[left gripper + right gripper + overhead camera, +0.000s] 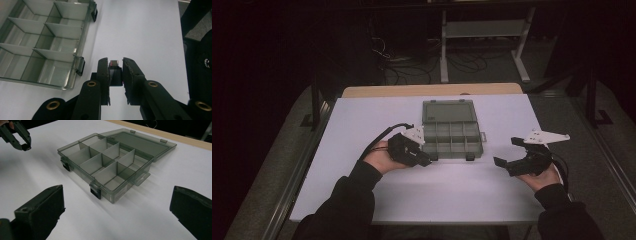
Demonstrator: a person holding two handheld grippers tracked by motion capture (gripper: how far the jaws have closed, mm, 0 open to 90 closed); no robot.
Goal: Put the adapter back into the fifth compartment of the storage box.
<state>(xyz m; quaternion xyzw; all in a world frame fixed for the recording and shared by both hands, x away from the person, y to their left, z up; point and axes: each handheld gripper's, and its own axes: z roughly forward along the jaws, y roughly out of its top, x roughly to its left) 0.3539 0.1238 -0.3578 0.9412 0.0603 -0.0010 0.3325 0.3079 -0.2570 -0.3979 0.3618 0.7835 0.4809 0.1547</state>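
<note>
Held part: a small dark block (115, 72) with a pale metal-looking end sits pinched between the jaws of the left claw (115, 65); what exactly it is cannot be told.
Left claw: pressed together on the small block, hovering over bare white counter (362, 120) just off the near left corner of the organizer box (452, 135).
Right claw: spread wide with nothing between its jaws (508, 151), well apart from the box, near the counter's right edge.
Organizer box: lies open near the middle of the counter towards the far edge, lid flat behind it, compartments empty as far as can be seen.
Handling of the block: likely light, stiff and smooth-sided, so it could slip or twist; the grip across its two flat sides looks the sound one.
Handling of the box: probably light, rigid plastic that slides easily on the smooth counter; a steadying hold on a side wall would suit it.
Materials: translucent smoky-grey plastic, thin straight dividers forming rectangular cells, dark latches (96, 191) on the near wall, a small tab on the right side.
Counter surface: matt white, with a wooden strip along the far edge.
</note>
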